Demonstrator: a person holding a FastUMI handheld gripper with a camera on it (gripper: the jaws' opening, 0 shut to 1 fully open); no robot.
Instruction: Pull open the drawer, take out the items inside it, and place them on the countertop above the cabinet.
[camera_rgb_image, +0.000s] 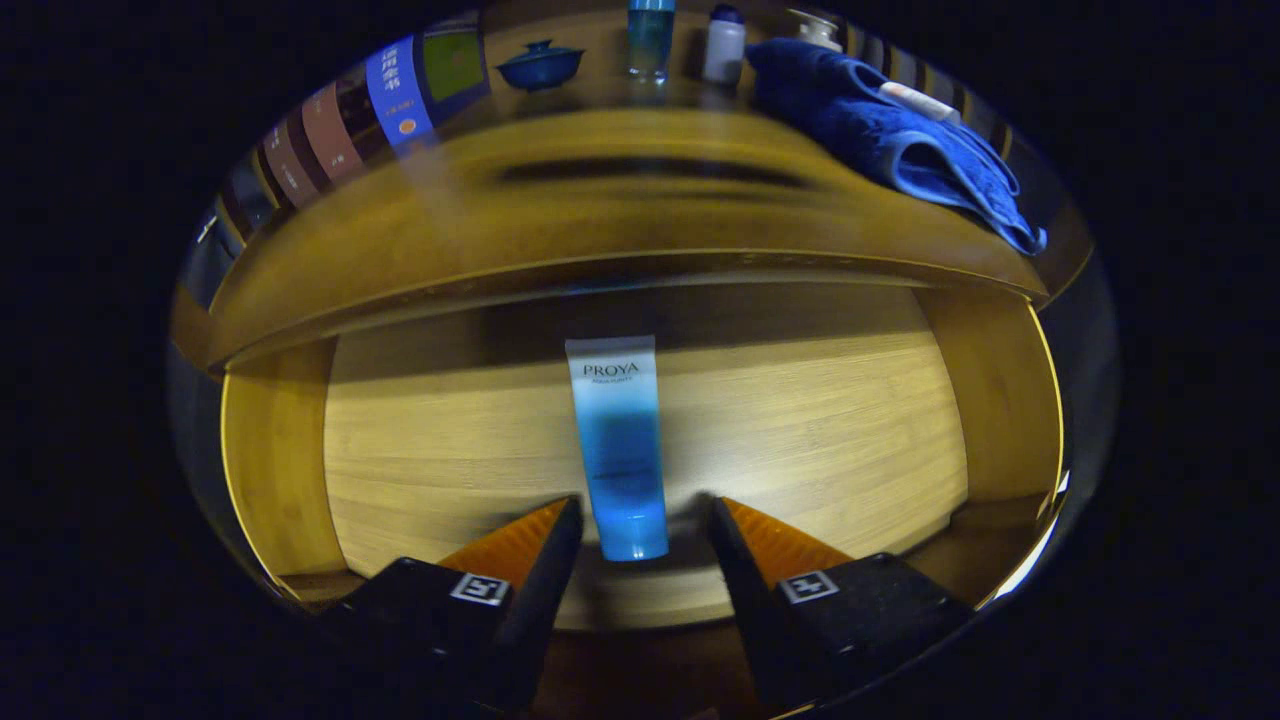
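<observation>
Gripper view: the drawer (800, 420) stood pulled open, filling the middle of the frame below the countertop (620, 215).
Tube: a blue and white tube (620, 450) lay flat on the drawer floor at centre, its lower end between the fingertips.
Gripper: the gripper (645, 520) was spread wide, neither finger touching the tube.
Countertop: a blue towel (890, 140) lay at upper right, bottles and a lidded bowl (540, 65) along the top.
Risk: closing so near the tube's end could let the slick tube slip or pivot.

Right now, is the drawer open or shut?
Open. The drawer is pulled out below the countertop; its wooden floor shows, with a blue tube lying flat, its end between the open tongs.
</observation>
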